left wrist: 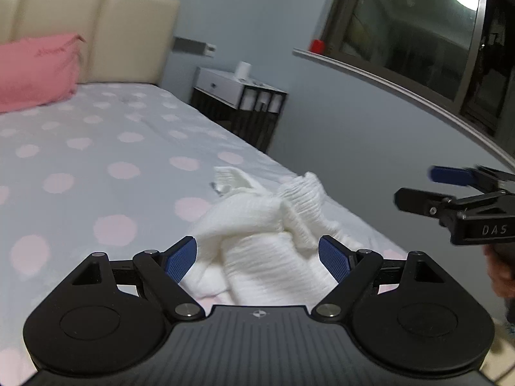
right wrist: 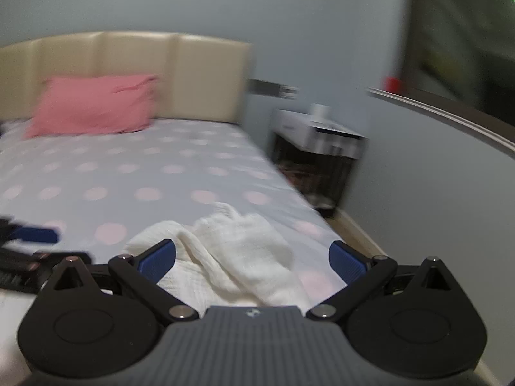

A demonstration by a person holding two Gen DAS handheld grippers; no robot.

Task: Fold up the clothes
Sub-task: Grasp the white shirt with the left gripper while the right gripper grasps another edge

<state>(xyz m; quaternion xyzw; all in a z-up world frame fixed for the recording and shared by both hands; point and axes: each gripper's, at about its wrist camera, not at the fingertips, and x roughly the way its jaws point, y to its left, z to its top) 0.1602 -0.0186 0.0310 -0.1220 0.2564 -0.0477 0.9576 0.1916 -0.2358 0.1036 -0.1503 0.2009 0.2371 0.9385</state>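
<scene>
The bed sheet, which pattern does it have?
The bed sheet is pale grey with pink dots, clearest in the left wrist view.

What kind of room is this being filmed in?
Almost certainly a home bedroom: a bed with a padded headboard and pink pillow, a nightstand beside it, and a crumpled white garment on the sheet.

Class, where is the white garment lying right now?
The white garment lies crumpled on the polka-dot bed near its right edge, just ahead of both open grippers, far from the pink pillow.
</scene>
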